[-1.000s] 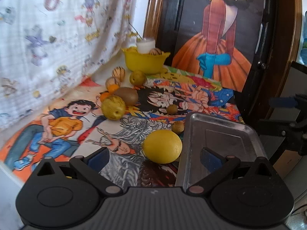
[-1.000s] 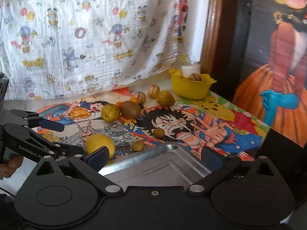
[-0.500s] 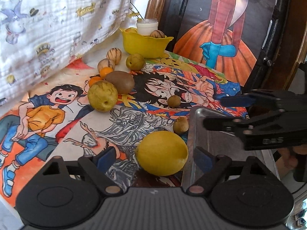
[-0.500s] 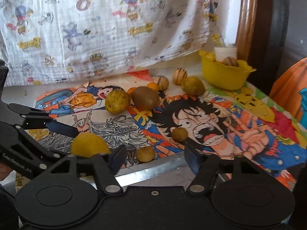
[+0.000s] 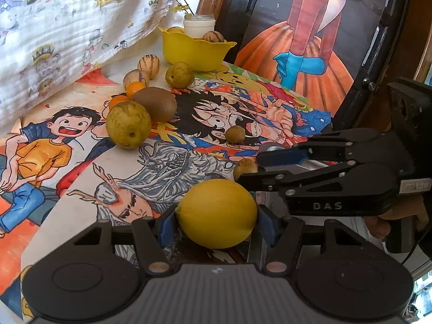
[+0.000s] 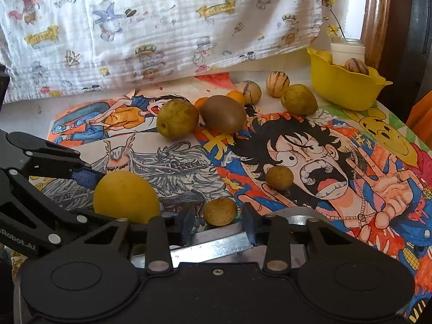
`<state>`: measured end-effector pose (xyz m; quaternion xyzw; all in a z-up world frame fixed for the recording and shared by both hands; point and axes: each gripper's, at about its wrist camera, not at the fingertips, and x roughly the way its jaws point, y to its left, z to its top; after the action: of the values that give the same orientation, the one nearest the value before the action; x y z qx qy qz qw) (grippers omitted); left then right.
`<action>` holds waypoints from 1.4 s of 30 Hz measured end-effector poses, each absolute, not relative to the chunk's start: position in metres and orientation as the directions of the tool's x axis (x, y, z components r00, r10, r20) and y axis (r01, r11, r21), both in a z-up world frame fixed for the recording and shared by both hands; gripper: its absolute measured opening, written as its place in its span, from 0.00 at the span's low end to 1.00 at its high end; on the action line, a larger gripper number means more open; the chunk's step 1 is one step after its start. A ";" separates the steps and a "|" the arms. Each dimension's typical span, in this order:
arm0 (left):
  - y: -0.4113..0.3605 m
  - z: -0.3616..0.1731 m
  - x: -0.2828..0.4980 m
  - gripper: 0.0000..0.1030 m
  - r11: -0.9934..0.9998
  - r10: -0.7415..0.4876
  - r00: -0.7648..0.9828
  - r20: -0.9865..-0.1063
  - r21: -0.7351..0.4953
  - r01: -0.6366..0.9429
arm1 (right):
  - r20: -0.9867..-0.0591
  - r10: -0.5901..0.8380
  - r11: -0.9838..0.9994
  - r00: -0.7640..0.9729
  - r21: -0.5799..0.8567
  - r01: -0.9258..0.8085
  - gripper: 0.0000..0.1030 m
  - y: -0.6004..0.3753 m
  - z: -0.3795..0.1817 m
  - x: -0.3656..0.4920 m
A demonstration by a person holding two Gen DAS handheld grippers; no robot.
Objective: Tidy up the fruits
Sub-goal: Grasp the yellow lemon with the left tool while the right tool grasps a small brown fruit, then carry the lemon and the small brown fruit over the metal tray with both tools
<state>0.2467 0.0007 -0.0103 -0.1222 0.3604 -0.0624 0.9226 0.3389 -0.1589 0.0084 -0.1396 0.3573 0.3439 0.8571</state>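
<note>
A large yellow lemon [image 5: 216, 213] lies on the cartoon-printed mat between the blue pads of my left gripper [image 5: 216, 226]. Its jaws are closing and both pads touch the lemon's sides. In the right wrist view the same lemon [image 6: 125, 197] rests against one left finger [image 6: 83, 175]. My right gripper [image 6: 217, 224] is closing around a small brown round fruit [image 6: 220, 212] at the edge of a metal tray [image 6: 210, 248]. Thin gaps still show between its pads and that fruit. From the left wrist view the right gripper [image 5: 249, 168] reaches in from the right.
A second small brown fruit [image 6: 279, 177] lies farther out on the mat. Behind it are a greenish round fruit [image 5: 128, 124], a kiwi [image 5: 156, 104], oranges and striped fruits. A yellow bowl [image 5: 194, 51] holding fruit stands at the back near a white jar and a hanging cloth.
Both grippers came forward and down from wide open. The left jaws closed in onto the lemon. The right jaws narrowed around the small brown fruit by the tray.
</note>
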 end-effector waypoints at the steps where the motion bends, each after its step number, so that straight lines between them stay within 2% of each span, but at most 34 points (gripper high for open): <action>1: 0.001 -0.010 0.247 0.64 0.962 -0.203 0.733 -0.649 -0.273 0.025 | -0.709 0.490 0.722 0.507 0.004 -0.692 0.33 -0.158 0.008 0.339; 4: 0.002 -0.011 0.247 0.64 0.959 -0.206 0.735 -0.646 -0.284 0.020 | -0.712 0.485 0.720 0.508 -0.004 -0.694 0.30 -0.156 0.007 0.341; 20: -0.003 -0.001 0.235 0.63 0.955 -0.191 0.760 -0.621 -0.297 -0.002 | -0.625 0.499 0.795 0.600 0.055 -0.604 0.29 -0.193 0.029 0.318; 31: -0.030 0.030 0.262 0.63 0.961 -0.232 0.780 -0.581 -0.259 0.093 | -0.554 0.316 0.925 0.770 0.000 -0.379 0.29 -0.271 0.033 0.280; 42: -0.084 0.016 0.322 0.63 0.944 -0.327 0.725 -0.607 -0.253 0.214 | -0.563 0.160 0.966 0.811 -0.079 -0.245 0.29 -0.295 0.003 0.270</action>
<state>0.3215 -0.0842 0.0165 -0.0829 0.3412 -0.1461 0.9249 0.2696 -0.2950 0.0027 -0.0742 0.2885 0.1067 0.9486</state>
